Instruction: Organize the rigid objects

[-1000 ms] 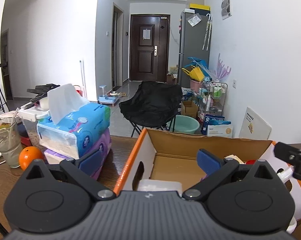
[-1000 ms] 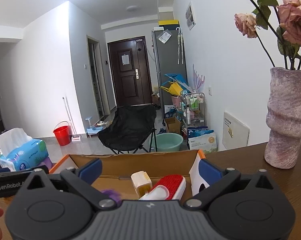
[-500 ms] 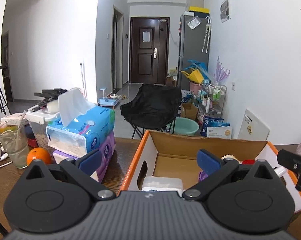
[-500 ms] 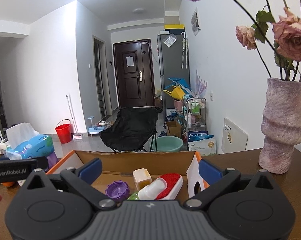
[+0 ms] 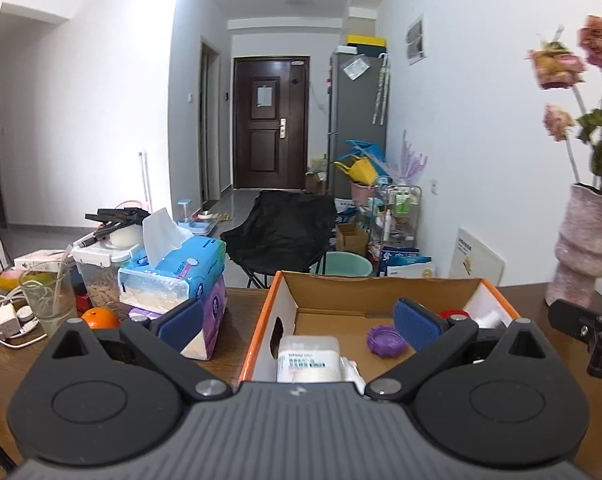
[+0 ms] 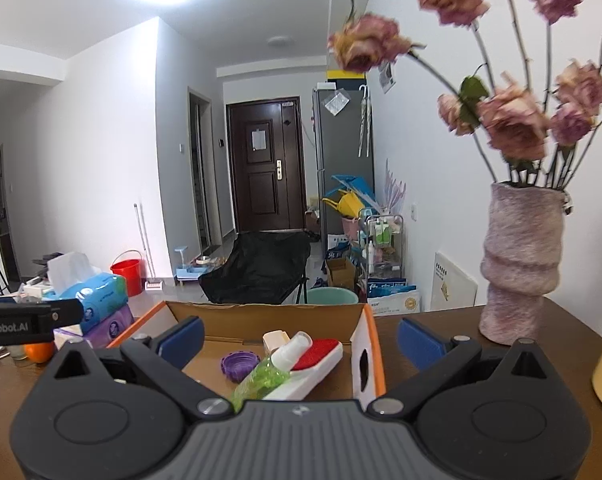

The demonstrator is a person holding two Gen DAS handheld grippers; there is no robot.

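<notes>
Box on the worktop, both tongs released above it.
The box (image 6: 371,344) holds a purple lid (image 6: 240,364), a white tub (image 5: 308,360), a red brush (image 6: 313,362) and a green bottle (image 6: 265,376), nozzle aimed away; left tongs (image 5: 297,322) and right tongs (image 6: 301,342) gape empty.

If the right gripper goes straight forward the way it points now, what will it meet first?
Probably the green spray bottle, which lies in the cardboard box between the open fingers of the right gripper, beside a red-and-white brush. How high the gripper is above them is unclear, so it might pass over.
</notes>
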